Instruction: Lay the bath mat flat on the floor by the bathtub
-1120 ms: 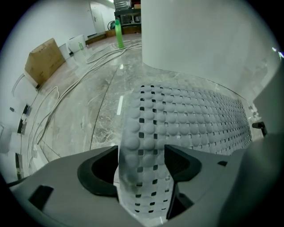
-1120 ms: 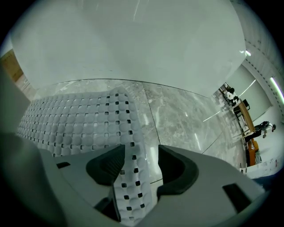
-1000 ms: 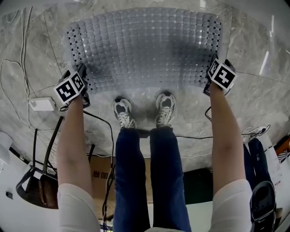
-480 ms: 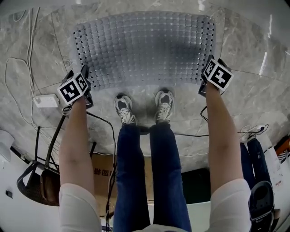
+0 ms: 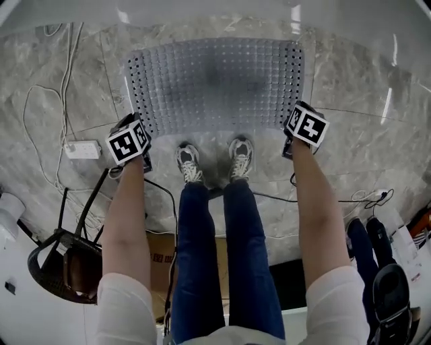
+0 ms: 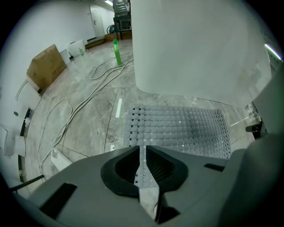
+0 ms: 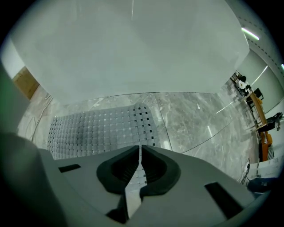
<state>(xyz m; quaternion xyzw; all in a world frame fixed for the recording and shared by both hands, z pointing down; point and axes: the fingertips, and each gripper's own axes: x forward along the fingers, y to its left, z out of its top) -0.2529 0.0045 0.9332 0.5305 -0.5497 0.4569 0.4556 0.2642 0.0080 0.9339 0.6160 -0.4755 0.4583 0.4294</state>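
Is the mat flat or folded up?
Spread flat: the mat shows its whole grid on the floor, with no fold or curled corner.

Bath mat (image 5: pixel 215 84): pale grey, grid of small squares. Floor (image 5: pixel 363 135): grey veined marble. Trousers (image 5: pixel 202 256): dark blue.

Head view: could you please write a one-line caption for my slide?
Bath mat lying flat on the marble floor beside the bathtub, the person's shoes near its front edge.

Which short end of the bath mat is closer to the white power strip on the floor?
The end of the bath mat on the person's left. The power strip lies off that end's near corner, the whole mat away from the other end.
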